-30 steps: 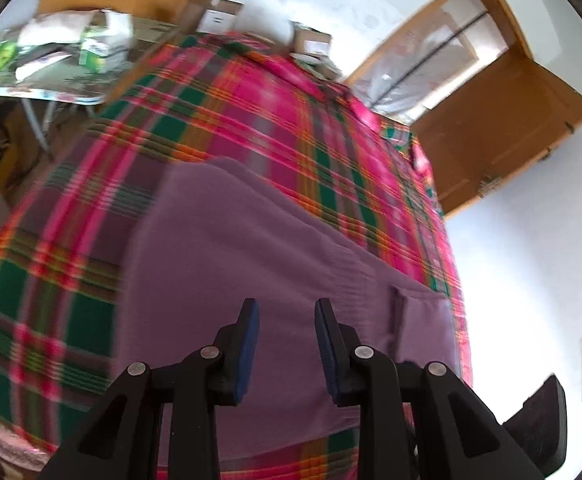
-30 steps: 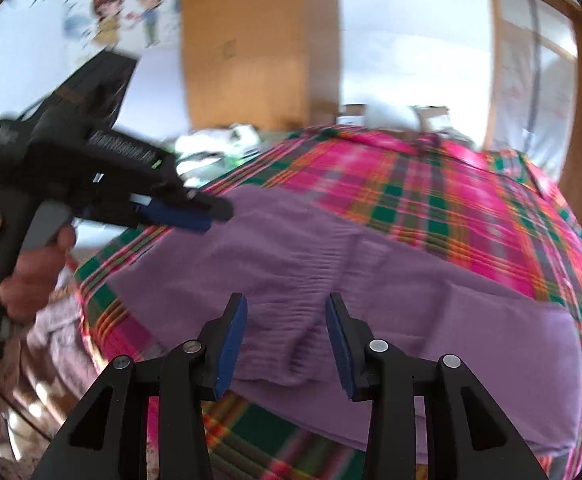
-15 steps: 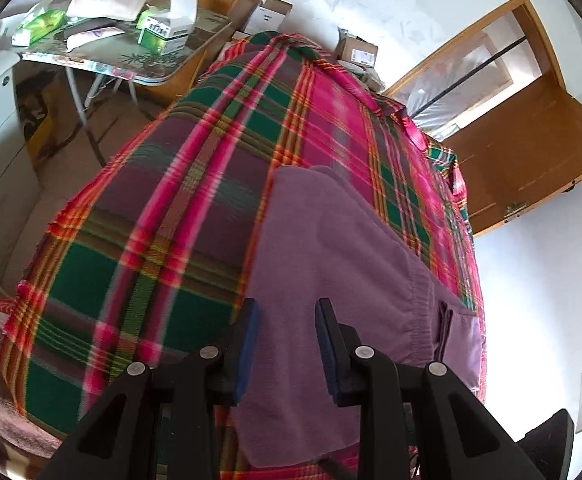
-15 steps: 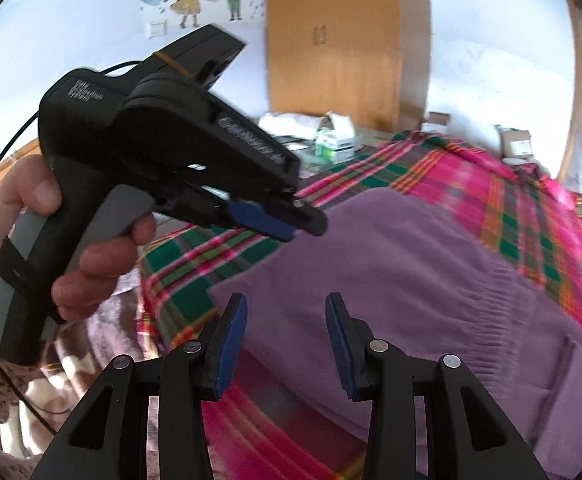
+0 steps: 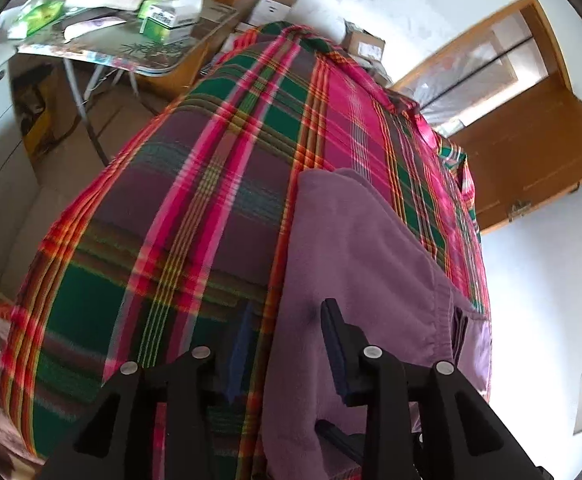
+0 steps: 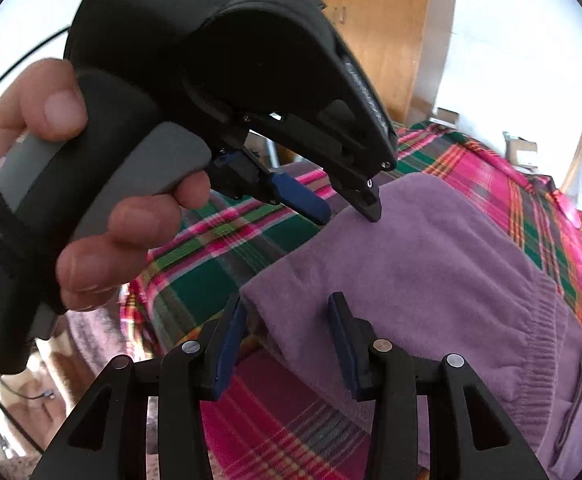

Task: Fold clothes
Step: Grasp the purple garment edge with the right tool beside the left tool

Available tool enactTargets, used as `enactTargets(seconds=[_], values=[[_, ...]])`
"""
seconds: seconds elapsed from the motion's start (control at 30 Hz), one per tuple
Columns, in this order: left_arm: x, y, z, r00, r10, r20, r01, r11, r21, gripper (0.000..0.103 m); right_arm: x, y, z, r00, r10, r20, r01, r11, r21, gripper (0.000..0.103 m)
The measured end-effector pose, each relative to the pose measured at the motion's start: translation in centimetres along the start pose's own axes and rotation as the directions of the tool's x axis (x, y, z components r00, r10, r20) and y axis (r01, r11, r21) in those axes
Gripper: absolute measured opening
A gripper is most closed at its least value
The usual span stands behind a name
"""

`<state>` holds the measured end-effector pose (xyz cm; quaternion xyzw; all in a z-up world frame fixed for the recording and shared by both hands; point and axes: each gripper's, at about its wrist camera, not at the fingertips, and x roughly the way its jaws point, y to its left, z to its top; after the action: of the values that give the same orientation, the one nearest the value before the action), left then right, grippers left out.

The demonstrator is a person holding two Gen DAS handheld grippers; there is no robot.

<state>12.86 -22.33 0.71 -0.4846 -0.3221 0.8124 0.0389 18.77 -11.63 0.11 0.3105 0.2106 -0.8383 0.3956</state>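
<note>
A purple knit sweater (image 5: 351, 260) lies flat on a bed under a red and green plaid blanket (image 5: 195, 216). My left gripper (image 5: 287, 328) is open just above the sweater's near left edge, and that edge runs between its fingers. In the right wrist view the sweater (image 6: 431, 260) shows a ribbed hem at the right. My right gripper (image 6: 287, 316) is open and straddles the sweater's near corner. The left gripper (image 6: 347, 214), held by a hand (image 6: 103, 240), has its tips down at the sweater's far edge with a gap between them.
A folding table (image 5: 163, 66) with boxes and packets stands left of the bed. Cardboard boxes (image 5: 365, 42) sit beyond the bed's far end, with an open wooden door (image 5: 531, 140) to the right. A wooden wardrobe (image 6: 371, 20) stands behind. A brownish cloth (image 6: 91, 336) lies below the bed's near edge.
Both views have swung from the sweater's middle to its left edge and corner. The left gripper has come much closer in the right wrist view. Both grippers stayed open.
</note>
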Motion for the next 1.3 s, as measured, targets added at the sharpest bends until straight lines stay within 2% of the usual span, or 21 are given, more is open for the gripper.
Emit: enactTargets(seconds=[0.17, 0.27, 0.4, 0.47, 0.6, 0.7, 0.73, 0.77, 0.87, 1.1, 1.3], values=[[0.8, 0.2, 0.5, 0.999, -0.035, -0.023, 0.035, 0.999, -0.014, 0.035, 0.7, 0.3, 0.3, 0.999, -0.05, -0.007, 0.05, 0.999, 0.002, 0.044], [1.1, -0.1, 0.8, 0.999, -0.042, -0.027, 0.041, 0.999, -0.006, 0.035, 0.6, 0.1, 0.3, 0.999, -0.051, -0.007, 0.051, 0.999, 0.005, 0.044], [2.1, -0.1, 1.8, 0.994, -0.101, -0.051, 0.1, 0.995, -0.01, 0.035, 0.9, -0.2, 0.5, 0.999, -0.045, -0.01, 0.045, 0.999, 0.018, 0.043], [2.4, -0.1, 2.4, 0.993, -0.107, -0.053, 0.106, 0.994, -0.023, 0.035, 1.0, -0.6, 0.7, 0.999, -0.052, -0.01, 0.052, 0.998, 0.019, 0.037], [3.1, -0.8, 3.3, 0.992, -0.103, -0.067, 0.104, 0.995, 0.003, 0.035, 1.0, -1.1, 0.7, 0.999, -0.043, -0.006, 0.043, 0.998, 0.035, 0.034], [3.7, -0.9, 4.0, 0.989, -0.129, -0.07, 0.128, 0.992, -0.021, 0.035, 1.0, -1.2, 0.5, 0.999, -0.049, -0.001, 0.049, 0.998, 0.037, 0.029], [3.9, -0.9, 4.0, 0.988, -0.136, -0.071, 0.135, 0.99, -0.03, 0.033, 1.0, -1.2, 0.5, 0.999, -0.051, 0.002, 0.051, 0.998, 0.035, 0.023], [4.0, -0.9, 4.1, 0.989, -0.133, -0.072, 0.131, 0.991, -0.028, 0.026, 1.0, -1.3, 0.6, 0.999, -0.052, 0.005, 0.052, 0.998, 0.035, 0.018], [4.1, -0.8, 3.9, 0.99, -0.126, -0.067, 0.125, 0.992, -0.024, 0.02, 0.7, -1.5, 0.7, 0.999, -0.047, 0.008, 0.047, 0.998, 0.04, 0.014], [2.3, -1.7, 4.0, 0.987, -0.159, -0.033, 0.158, 0.987, -0.019, 0.014, -1.1, -1.4, 1.3, 0.998, -0.036, 0.058, 0.032, 0.997, 0.063, 0.013], [0.5, -2.1, 3.8, 0.99, -0.143, 0.008, 0.144, 0.99, -0.009, 0.014, -1.7, -0.9, 2.1, 0.996, 0.001, 0.094, -0.007, 0.998, 0.063, 0.013]])
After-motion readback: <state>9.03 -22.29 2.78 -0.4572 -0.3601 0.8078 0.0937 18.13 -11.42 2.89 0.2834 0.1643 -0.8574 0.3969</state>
